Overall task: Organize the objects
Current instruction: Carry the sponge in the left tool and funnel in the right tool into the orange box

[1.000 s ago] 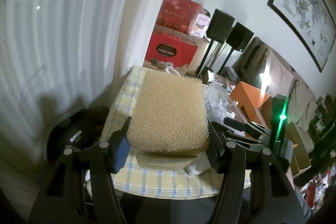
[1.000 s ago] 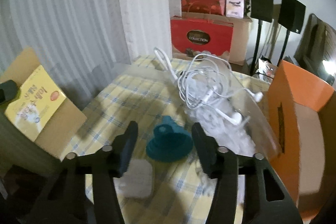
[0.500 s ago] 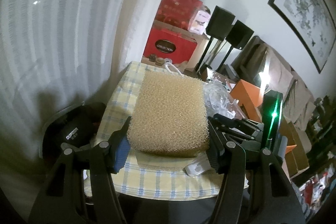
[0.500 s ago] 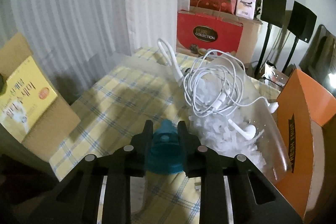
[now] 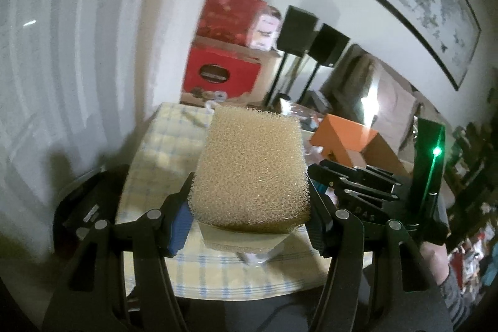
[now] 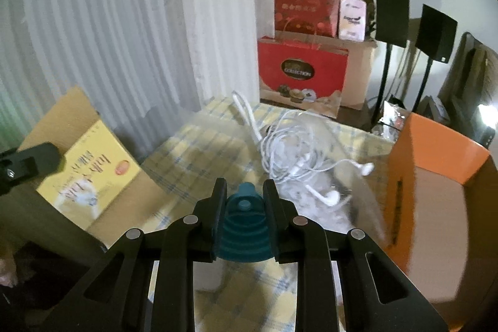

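1. Holding both picks aloft, you have the left gripper [image 5: 250, 207] clamped on the coarse beige sponge block [image 5: 252, 167].
2. Your right gripper [image 6: 244, 207] is clamped on the ribbed teal silicone funnel [image 6: 244, 231], above the checked tablecloth [image 6: 199, 151].
3. Next, choose a container, likely the orange cardboard box [image 6: 435, 176].

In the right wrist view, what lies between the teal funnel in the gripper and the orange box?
In the right wrist view, a tangle of white earphone cables on clear plastic packaging lies between the teal funnel and the orange box.
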A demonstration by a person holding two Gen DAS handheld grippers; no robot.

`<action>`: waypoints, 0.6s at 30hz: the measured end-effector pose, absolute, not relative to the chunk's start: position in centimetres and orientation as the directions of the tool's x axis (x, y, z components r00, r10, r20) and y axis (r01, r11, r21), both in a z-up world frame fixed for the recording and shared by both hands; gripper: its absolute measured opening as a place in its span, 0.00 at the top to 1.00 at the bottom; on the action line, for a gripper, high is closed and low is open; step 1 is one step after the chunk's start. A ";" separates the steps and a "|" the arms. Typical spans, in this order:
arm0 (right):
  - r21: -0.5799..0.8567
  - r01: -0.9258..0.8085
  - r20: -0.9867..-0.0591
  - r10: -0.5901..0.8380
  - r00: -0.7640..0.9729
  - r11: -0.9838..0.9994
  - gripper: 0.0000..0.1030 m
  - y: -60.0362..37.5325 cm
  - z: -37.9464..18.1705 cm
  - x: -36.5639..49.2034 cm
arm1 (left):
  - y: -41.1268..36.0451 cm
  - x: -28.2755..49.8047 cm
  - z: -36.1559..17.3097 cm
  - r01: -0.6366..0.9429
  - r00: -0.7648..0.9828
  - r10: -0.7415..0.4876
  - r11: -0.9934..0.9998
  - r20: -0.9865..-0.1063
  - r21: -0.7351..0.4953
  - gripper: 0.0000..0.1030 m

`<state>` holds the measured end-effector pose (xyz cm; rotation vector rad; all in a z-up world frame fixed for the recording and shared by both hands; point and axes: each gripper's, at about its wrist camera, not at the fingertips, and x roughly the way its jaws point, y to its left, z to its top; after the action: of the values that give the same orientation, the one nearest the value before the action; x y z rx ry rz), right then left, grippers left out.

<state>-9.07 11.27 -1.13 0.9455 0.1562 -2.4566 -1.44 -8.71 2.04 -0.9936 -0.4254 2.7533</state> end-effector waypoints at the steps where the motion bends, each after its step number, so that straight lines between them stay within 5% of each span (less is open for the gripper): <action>1: 0.078 0.486 -0.652 -0.413 -0.635 -0.870 0.78 11.8 -0.7 -8.8 | -8.3 -1.6 2.3 -0.086 -0.758 0.275 -0.941 -0.591 -0.327 0.44; 18: 0.075 0.288 -0.605 -0.273 -0.748 -0.955 0.78 23.7 5.8 -5.5 | 2.0 -4.5 6.1 -0.319 -0.680 0.463 -0.885 -0.569 -0.339 0.44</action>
<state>-5.55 23.74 5.79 0.9240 0.0332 -2.6860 -4.50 2.01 6.07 -0.9363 -0.2951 2.5244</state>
